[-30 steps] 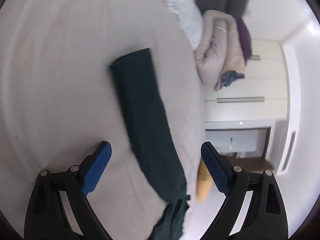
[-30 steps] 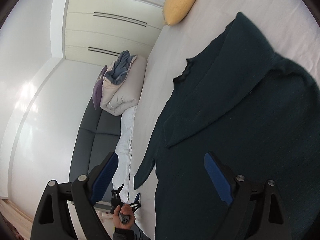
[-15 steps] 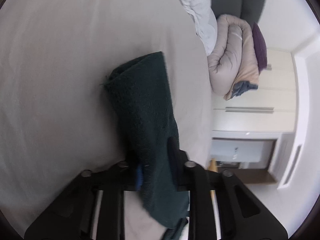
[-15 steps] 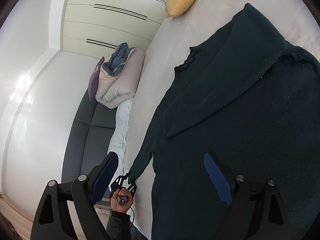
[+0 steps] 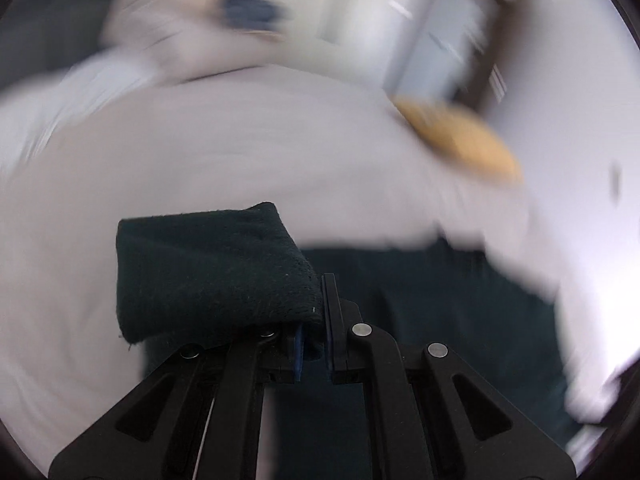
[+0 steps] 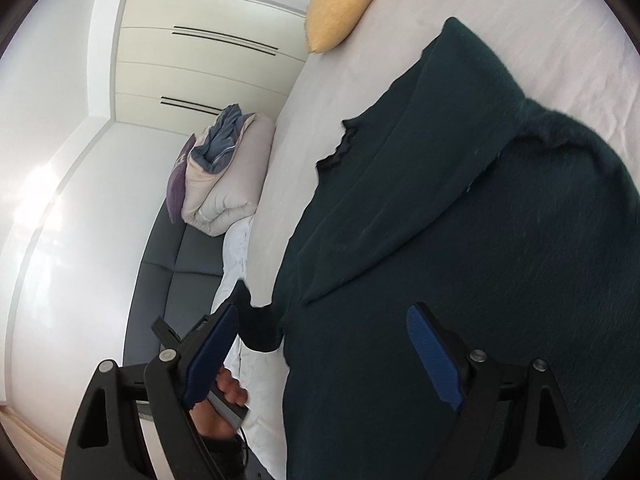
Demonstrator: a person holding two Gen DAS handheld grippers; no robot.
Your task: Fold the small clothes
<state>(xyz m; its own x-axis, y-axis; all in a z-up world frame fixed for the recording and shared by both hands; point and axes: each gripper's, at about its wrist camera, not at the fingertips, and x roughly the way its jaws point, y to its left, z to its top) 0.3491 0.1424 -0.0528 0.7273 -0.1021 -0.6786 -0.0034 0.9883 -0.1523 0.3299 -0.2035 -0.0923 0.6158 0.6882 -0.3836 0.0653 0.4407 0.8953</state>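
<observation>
- Left wrist view: the left gripper [image 5: 314, 334] has its jaws pinched nearly together on the cuff end of the dark green sweater's sleeve [image 5: 208, 268], which drapes over its left finger. The background is smeared with motion blur, so this looks like the sleeve-folding step in hand.
- Next, by my judgement, the sleeve needs carrying across onto the sweater body and laying flat before release.
- Beyond the sleeve lie the white bed sheet [image 5: 240, 132] and a blurred yellow cushion [image 5: 456, 136].
- Right wrist view: the right gripper [image 6: 320, 356] hangs with jaws wide apart, holding nothing, over the sweater [image 6: 460, 260] spread on the sheet, its other sleeve already folded across the chest.
- Left of the sweater: a rolled duvet [image 6: 224, 184], a dark sofa [image 6: 168, 280], pale wardrobe doors [image 6: 200, 60].
</observation>
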